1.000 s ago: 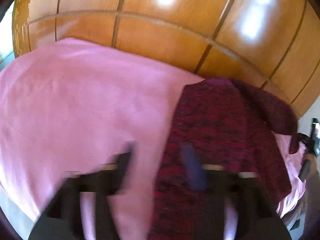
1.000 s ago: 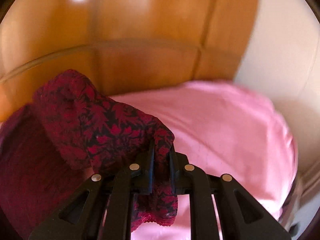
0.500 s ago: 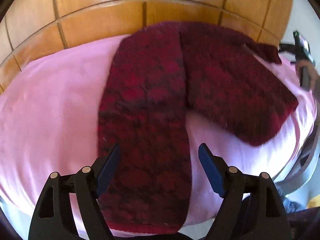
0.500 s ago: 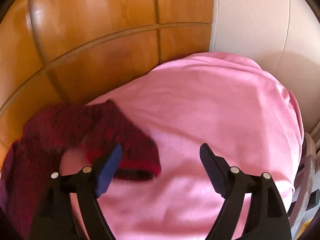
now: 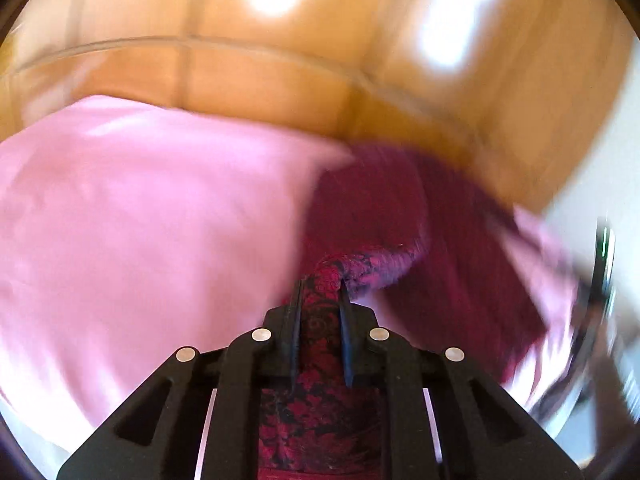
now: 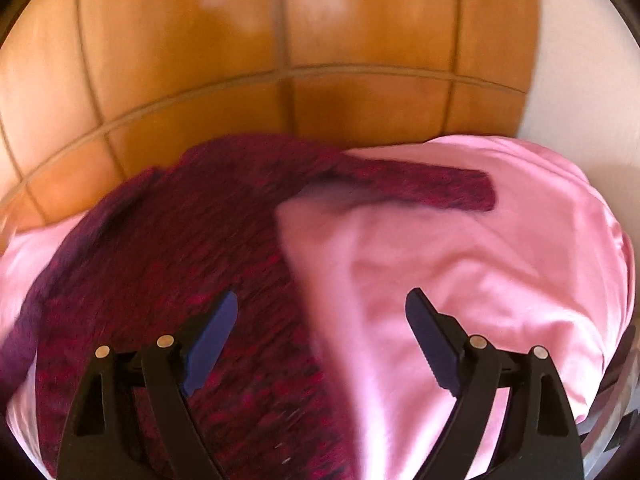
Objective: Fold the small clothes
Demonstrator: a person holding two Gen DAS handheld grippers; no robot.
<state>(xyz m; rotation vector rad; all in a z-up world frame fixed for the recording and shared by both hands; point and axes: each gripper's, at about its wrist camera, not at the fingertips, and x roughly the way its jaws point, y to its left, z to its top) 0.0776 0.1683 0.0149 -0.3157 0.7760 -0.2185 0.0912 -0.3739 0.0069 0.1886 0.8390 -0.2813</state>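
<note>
A dark red patterned garment (image 5: 400,220) lies on a pink sheet (image 5: 140,220). In the left wrist view my left gripper (image 5: 320,292) is shut on a fold of the garment, which runs up between its fingers and is lifted off the sheet. In the right wrist view the same garment (image 6: 172,248) spreads over the left half of the sheet (image 6: 460,260), with one sleeve (image 6: 432,188) stretched out to the right. My right gripper (image 6: 320,312) is open and empty just above the garment's right edge.
A glossy wooden panelled wall (image 6: 280,60) stands close behind the sheet. A white wall (image 6: 580,80) is at the right. The left wrist view is blurred, and dark blurred objects (image 5: 600,280) show at its right edge.
My left gripper was open over the garment and has shut on a fold of it and lifted it. My right gripper let go of the garment a second ago and stays open, now further left.
</note>
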